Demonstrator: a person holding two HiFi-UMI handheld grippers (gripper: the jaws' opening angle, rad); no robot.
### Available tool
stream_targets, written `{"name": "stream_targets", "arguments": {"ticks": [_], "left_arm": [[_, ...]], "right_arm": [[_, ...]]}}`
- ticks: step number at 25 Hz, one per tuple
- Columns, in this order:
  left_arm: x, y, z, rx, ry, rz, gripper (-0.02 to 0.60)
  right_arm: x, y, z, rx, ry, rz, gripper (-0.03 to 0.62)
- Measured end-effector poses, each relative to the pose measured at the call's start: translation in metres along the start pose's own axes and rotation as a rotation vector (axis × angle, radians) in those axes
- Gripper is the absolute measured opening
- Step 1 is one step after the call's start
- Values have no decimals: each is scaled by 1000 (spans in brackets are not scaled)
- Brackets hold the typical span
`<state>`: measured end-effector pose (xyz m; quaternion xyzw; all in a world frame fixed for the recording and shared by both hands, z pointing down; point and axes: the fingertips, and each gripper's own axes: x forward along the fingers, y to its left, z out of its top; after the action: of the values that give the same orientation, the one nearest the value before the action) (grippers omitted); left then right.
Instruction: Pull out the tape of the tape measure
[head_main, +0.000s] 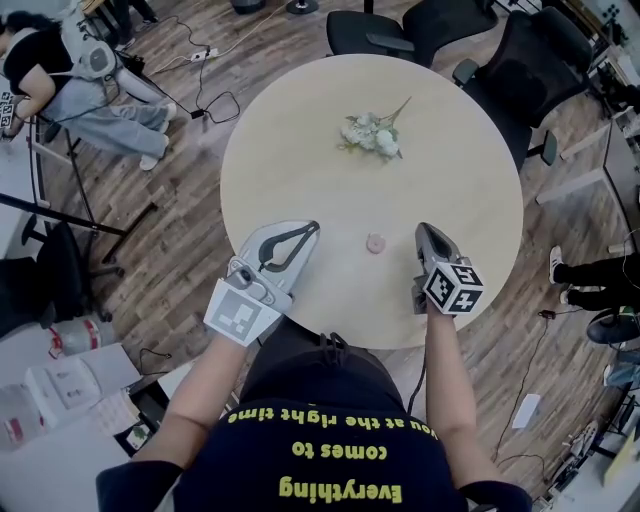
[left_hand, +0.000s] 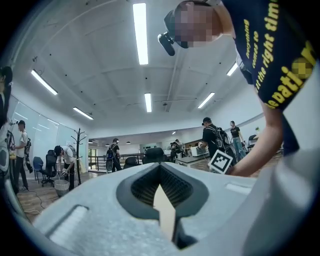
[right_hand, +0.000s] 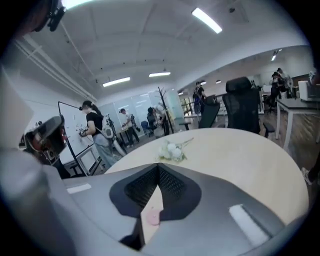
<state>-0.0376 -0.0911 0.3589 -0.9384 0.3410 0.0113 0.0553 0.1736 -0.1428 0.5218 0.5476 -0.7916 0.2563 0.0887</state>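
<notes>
Head view: pink tape measure (head_main: 375, 242) lies on table (head_main: 300, 130), no tape out. Left gripper (head_main: 314, 226) and right gripper (head_main: 422, 229) sit either side of it, closed, empty.

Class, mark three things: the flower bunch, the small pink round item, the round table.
flower bunch (head_main: 372, 137), head view, on the white blooms
small pink round item (head_main: 375, 242), head view, on its middle
round table (head_main: 290, 150), head view, bare top

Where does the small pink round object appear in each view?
Head view: pink object on the table, slightly below centre.
Left gripper view: not in it.
Right gripper view: low centre.
Shared landmark (head and right gripper views): flower bunch, farther along the table.
</notes>
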Motion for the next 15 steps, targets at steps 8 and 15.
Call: {"name": "stream_targets", "arguments": {"ticks": [8, 15], "left_arm": [[7, 20, 25, -42, -38, 60, 2], [6, 34, 38, -15, -24, 135, 2]], "right_arm": [[-82, 38, 105, -122, -342, -22, 11], [-135, 77, 156, -264, -530, -87, 11]]}}
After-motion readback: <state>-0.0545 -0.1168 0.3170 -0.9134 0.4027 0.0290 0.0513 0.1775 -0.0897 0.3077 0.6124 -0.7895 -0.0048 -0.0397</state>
